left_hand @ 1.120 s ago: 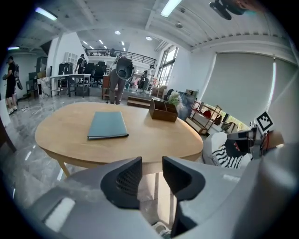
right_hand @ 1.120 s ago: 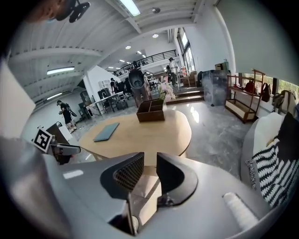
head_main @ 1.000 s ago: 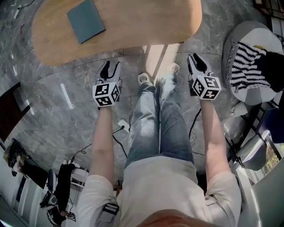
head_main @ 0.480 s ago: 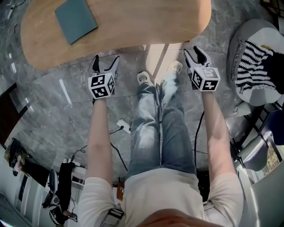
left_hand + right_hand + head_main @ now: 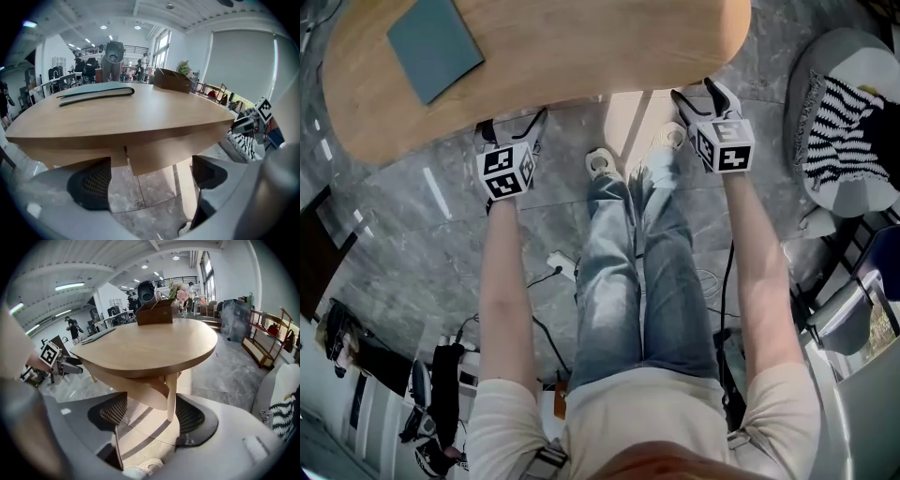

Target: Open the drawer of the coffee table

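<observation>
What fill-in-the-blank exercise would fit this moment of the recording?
The blue-grey notebook lies on the ___ coffee table.
The table's drawer is ___.
The fabric at the head view's right is black-and-white ___.
Missing words: wooden; closed; striped.

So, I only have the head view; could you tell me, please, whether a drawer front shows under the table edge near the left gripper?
Observer: Yes. In the left gripper view, a panel that looks like the drawer front hangs under the coffee table top, straight ahead of the jaws.
Operator: Thank you. Is it gripped yet?
Observer: No. The left gripper has its jaws opening, with nothing between them.
Operator: And the other one?
Observer: The right gripper is opening too and is empty; it faces the table leg.
</observation>
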A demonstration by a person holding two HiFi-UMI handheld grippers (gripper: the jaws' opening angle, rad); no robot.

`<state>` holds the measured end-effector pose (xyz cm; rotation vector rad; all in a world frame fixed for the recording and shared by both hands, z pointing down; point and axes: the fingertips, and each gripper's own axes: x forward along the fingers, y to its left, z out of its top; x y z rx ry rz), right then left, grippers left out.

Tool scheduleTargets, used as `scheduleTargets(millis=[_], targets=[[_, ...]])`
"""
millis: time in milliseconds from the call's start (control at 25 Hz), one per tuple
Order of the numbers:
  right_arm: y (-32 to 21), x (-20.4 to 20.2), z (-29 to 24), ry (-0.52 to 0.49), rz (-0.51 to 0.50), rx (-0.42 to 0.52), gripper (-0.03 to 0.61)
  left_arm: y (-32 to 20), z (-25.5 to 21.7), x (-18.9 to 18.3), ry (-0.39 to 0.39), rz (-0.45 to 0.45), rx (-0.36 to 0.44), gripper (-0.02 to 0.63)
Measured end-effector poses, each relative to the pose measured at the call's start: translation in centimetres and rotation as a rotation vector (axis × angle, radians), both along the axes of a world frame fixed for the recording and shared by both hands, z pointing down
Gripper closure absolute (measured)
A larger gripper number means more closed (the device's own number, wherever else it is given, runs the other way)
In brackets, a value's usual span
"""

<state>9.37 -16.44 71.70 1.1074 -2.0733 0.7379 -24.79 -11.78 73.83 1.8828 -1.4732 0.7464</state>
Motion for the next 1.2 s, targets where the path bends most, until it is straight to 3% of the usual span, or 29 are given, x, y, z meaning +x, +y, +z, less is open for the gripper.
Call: scheduleTargets(millis=[200,520,760,1200], targets=[[-0.6,-0.5,1.5,0.029,-0.027,0.003,0.225,-1.5,0.4,-0.3,-0.014,-0.025,0.023,0.054],[-1.3,-1.6,2.4,0.026,-0.028,0.0,0.229,-1.6,0.8,0.2,0.017,-0.041,0.01,0.049],[-1.2,-1.7,2.5,0.04,-0.022,-0.007,0.23,-1.8,0.8,1.9,0.05,-0.032,0.011,0.074],[-1.1,-1.5,2.6,0.048,-0.02,-0.021,0.236,-1.5,1.1,1.8,0.013,-0.015,-0.016,0.103]])
